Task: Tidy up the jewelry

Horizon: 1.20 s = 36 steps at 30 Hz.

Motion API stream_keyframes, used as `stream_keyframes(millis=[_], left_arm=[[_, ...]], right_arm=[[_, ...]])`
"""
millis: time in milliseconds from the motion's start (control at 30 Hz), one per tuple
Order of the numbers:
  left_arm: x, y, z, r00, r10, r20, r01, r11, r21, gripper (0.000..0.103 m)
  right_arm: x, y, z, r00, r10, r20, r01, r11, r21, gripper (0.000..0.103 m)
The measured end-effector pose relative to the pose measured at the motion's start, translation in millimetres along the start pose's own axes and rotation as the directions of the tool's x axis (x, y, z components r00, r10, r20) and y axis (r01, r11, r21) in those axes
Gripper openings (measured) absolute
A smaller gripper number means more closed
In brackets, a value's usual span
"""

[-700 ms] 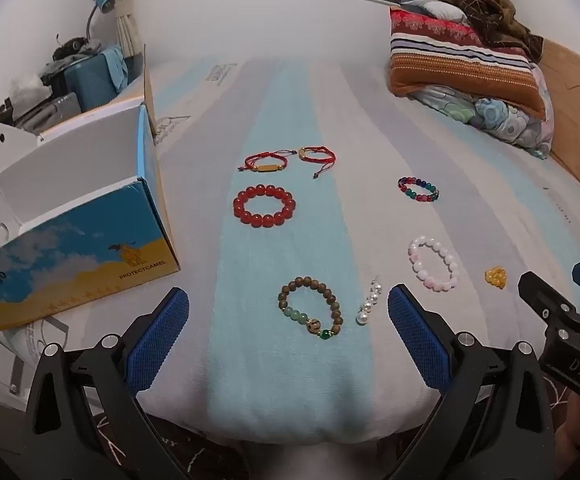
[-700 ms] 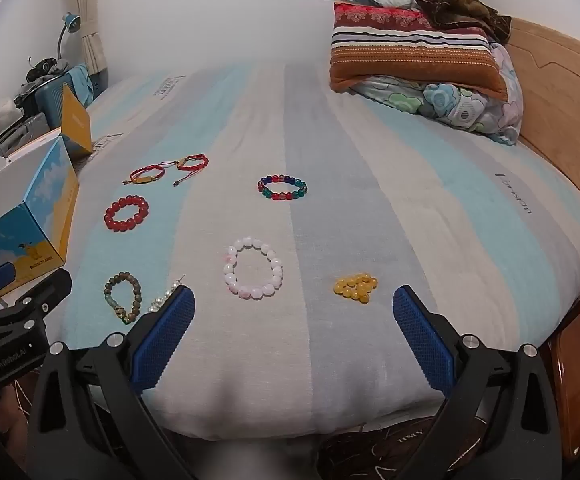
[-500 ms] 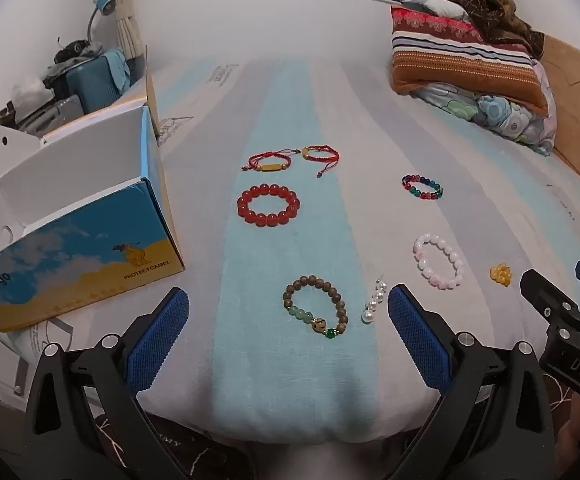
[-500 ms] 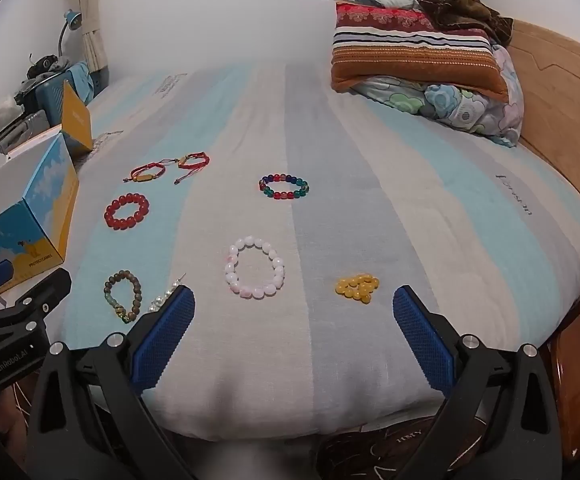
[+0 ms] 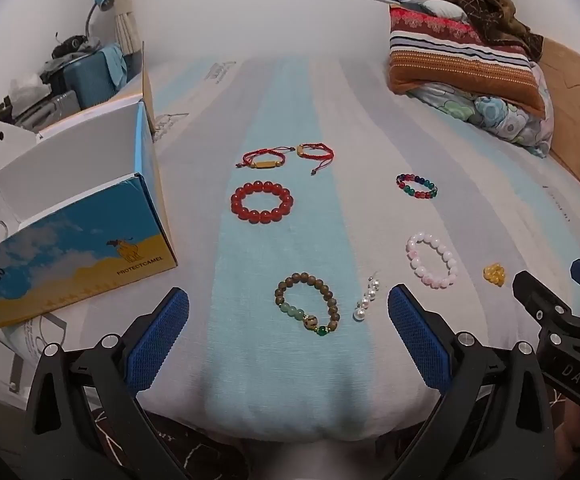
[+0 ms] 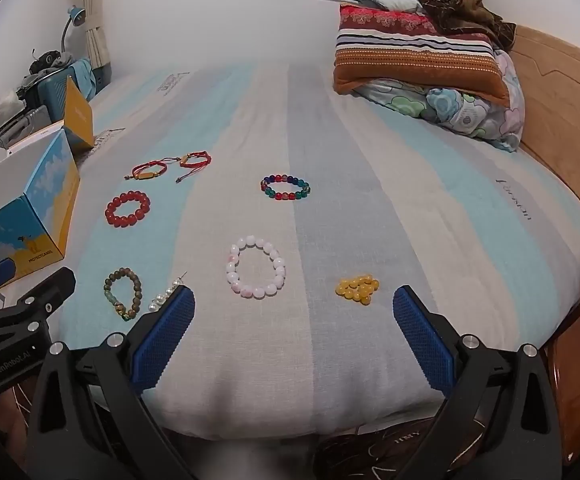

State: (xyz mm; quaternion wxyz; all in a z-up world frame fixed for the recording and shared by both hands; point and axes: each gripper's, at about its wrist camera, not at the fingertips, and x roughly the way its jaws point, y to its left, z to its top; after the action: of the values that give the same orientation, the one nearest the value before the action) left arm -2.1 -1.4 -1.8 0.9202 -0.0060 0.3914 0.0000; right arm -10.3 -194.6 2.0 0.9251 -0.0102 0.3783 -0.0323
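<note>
- Left gripper (image 5: pixel 287 332), black with blue ridged pads: jaws spread wide, holding and touching nothing, hovering over the near edge of a bed with a sheet striped in pale blue, grey and cream (image 5: pixel 290 392).
- Just ahead, between its pads, lies a brown wooden bead bracelet with green beads (image 5: pixel 307 307); a short string of white pearls (image 5: pixel 366 297) lies beside the right pad.
- Right gripper (image 6: pixel 294 332), of the same build: jaws equally wide apart, empty.
- Ahead of it, a pale pink bead bracelet (image 6: pixel 255 272); toward its right pad, a small heap of yellow beads (image 6: pixel 357 289).
- Farther out: a round red bead bracelet (image 5: pixel 262 202), a multicoloured glass bead bracelet (image 6: pixel 285 187), then two red cord bracelets (image 5: pixel 287 155).
- Far left of the left gripper, an open blue-and-yellow cardboard box (image 5: pixel 69 236); its visible interior looks white and bare.
</note>
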Motion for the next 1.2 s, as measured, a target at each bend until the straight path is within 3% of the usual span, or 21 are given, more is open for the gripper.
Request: stream_keyframes(millis=[867, 1200], left_arm=[[-5.9, -2.0, -0.9, 0.998, -0.055, -0.028, 0.055, 0.998, -0.016, 0.097], [-6.3, -8.2, -2.0, 0.999, -0.043, -0.018, 0.043, 0.999, 0.016, 0.097]], right_arm=[[0.7, -2.6, -1.5, 1.0, 0.001, -0.008, -0.001, 1.0, 0.005, 0.096], [2.4, -4.5, 0.3, 1.0, 0.002, -0.01, -0.002, 1.0, 0.009, 0.096]])
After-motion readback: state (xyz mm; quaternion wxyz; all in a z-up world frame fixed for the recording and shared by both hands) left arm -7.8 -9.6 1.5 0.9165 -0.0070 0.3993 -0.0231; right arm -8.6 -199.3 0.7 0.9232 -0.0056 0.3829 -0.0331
